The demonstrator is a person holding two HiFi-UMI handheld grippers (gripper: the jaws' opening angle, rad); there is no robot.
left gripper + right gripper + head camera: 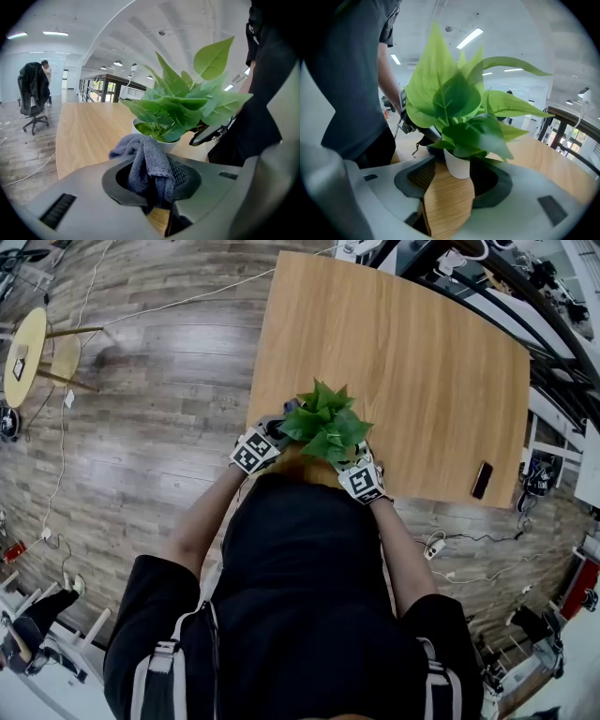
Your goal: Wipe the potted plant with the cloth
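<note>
A small potted plant (326, 423) with broad green leaves stands in a white pot (457, 165) near the front edge of the wooden table (403, 343). My left gripper (152, 165) is shut on a grey-blue cloth (140, 146), which bunches up just in front of the pot (168, 144), on its left. My right gripper (453, 158) is open, and the pot stands between its fingertips with a small gap on one side. In the head view the leaves hide both sets of fingertips; only the marker cubes (253, 451) (362, 482) show on either side of the plant.
A black phone (482, 479) lies near the table's front right edge. The person's torso (300, 549) is right against the table's front edge. Yellow round stools (33, 352) and cables are on the floor to the left. An office chair (33, 96) stands far off.
</note>
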